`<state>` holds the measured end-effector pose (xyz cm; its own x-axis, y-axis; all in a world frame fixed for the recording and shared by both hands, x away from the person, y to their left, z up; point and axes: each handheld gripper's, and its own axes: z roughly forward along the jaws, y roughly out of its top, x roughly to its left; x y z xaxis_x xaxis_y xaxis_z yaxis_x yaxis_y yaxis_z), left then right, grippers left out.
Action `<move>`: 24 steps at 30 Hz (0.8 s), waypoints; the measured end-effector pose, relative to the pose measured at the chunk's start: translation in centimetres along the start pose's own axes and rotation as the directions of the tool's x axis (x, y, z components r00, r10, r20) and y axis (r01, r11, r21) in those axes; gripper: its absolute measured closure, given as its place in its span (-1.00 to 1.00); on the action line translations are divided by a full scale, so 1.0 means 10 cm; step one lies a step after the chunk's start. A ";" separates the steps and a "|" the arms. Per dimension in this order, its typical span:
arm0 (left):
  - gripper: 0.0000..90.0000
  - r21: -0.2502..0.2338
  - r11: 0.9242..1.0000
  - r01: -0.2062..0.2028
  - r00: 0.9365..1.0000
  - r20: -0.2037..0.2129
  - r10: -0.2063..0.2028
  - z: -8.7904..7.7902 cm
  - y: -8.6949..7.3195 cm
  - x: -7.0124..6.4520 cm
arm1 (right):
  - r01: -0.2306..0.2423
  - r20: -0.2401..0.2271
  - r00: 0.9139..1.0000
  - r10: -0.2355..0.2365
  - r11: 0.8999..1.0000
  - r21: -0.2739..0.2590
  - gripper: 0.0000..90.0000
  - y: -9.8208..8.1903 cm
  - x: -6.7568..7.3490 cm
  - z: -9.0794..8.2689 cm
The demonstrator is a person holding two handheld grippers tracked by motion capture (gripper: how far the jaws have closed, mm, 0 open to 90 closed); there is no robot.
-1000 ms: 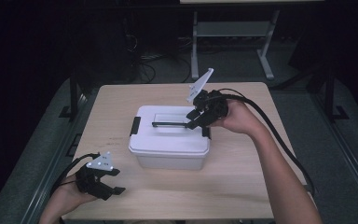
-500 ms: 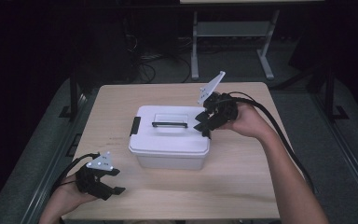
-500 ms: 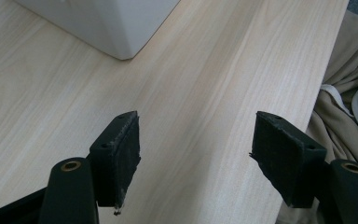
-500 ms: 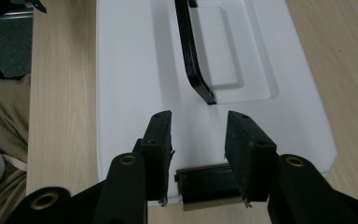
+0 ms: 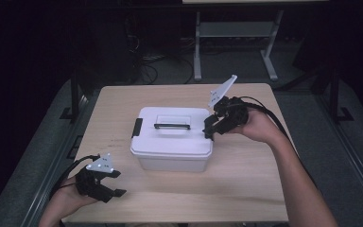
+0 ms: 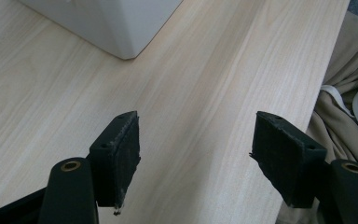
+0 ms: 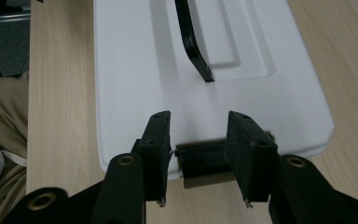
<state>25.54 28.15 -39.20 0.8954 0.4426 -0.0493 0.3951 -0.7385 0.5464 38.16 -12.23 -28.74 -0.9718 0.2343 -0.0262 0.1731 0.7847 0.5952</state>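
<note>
Now, right gripper (image 5: 210, 128): held at the right-hand end of the white box, jaws pointing in over the edge of its lid.
Right jaws: standing a little apart on either side of the black latch (image 7: 204, 162) at that end of the box; a thin gap shows on each side of the latch, so the pads look not to be pressing on it, though the gap is too slim to be certain.
Right hand (image 5: 254, 126): wrapped round the gripper body, just off the right end of the box, forearm running back to the near edge of the table.
Left gripper (image 5: 114, 183): resting low on the table well to the near left of the box, apart from it.
Left jaws: spread wide, with bare wood between them.
White box (image 5: 172, 142): sits about mid-table, long side facing the person, with the right gripper at its right end.
Box looks: white plastic, rounded corners, closed by a flat lid with a sunken panel.
Handle (image 5: 172, 126): a black bar lying flat in that panel, along the box's length.
Far latch (image 5: 136, 127): a second black clip at the left end of the box.
Table (image 5: 246, 189): pale wood.
</note>
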 end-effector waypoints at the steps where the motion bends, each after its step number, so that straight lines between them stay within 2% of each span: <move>1: -0.29 0.001 1.000 -0.001 1.000 0.000 0.001 0.00 0.00 0.00 | -0.008 -0.002 1.000 0.008 1.000 0.003 0.32 -0.03 0.00 0.00; 15: -0.30 0.002 1.000 -0.001 1.000 -0.003 0.001 0.01 0.00 0.00 | -0.051 0.001 0.999 0.051 0.999 0.008 0.26 -0.27 0.00 0.00; 24: -0.31 0.002 1.000 0.000 1.000 -0.003 0.000 0.01 0.00 0.00 | -0.079 0.002 0.997 0.079 0.997 0.013 0.05 -0.41 0.00 0.00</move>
<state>25.58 28.09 -39.27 0.8947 0.4442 -0.0470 0.3958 -0.7394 0.5446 37.42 -15.39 -31.19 -0.9548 0.2965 0.0195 0.2514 0.7711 0.5850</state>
